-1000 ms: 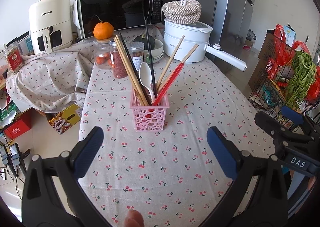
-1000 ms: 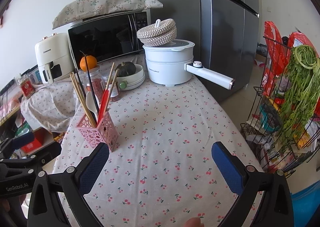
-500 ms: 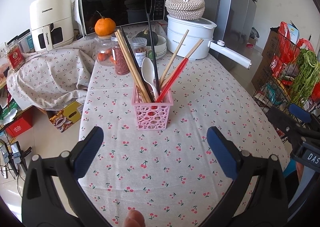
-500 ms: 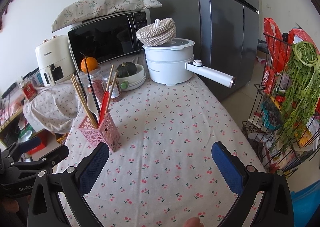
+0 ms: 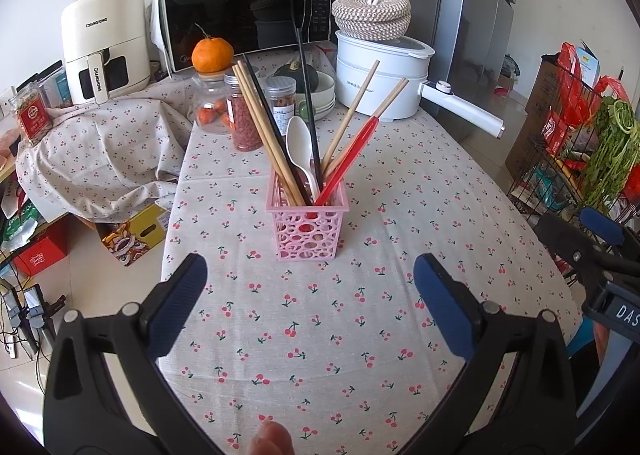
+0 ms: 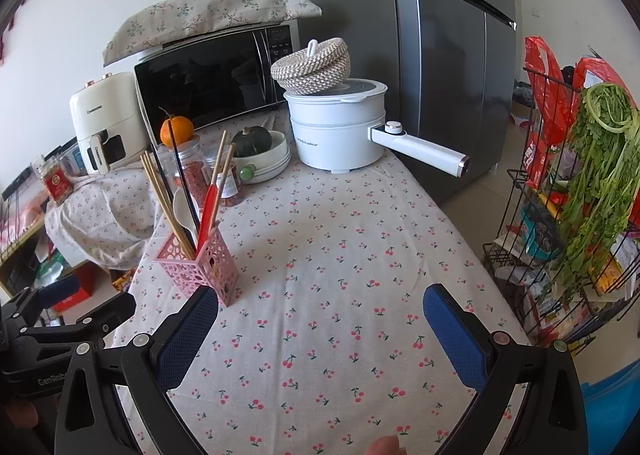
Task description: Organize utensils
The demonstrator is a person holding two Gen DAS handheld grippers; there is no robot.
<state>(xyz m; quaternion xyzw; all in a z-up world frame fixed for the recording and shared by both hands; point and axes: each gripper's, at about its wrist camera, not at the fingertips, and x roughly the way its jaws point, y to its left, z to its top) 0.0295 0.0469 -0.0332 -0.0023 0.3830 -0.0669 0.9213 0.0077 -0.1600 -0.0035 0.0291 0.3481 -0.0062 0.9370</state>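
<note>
A pink perforated utensil holder (image 5: 307, 229) stands upright on the cherry-print tablecloth (image 5: 320, 335). It holds wooden chopsticks (image 5: 264, 135), black chopsticks (image 5: 306, 95), a white spoon (image 5: 300, 147) and a red-handled utensil (image 5: 352, 153). My left gripper (image 5: 310, 295) is open and empty, a short way in front of the holder. My right gripper (image 6: 320, 327) is open and empty over the cloth, with the holder (image 6: 200, 267) to its left. The right gripper also shows at the right edge of the left wrist view (image 5: 592, 251).
At the table's back stand a microwave (image 5: 244, 11), an air fryer (image 5: 106, 43), jars with an orange (image 5: 212, 55) on one, a bowl with a squash (image 6: 260, 155) and a white electric pot (image 6: 340, 131). A fridge (image 6: 440, 55) and a wire rack with greens (image 6: 580, 195) are to the right.
Both grippers have drawn back and risen slightly from the table, so the holder looks a little farther. Both stay open and empty. Nothing on the table moved.
</note>
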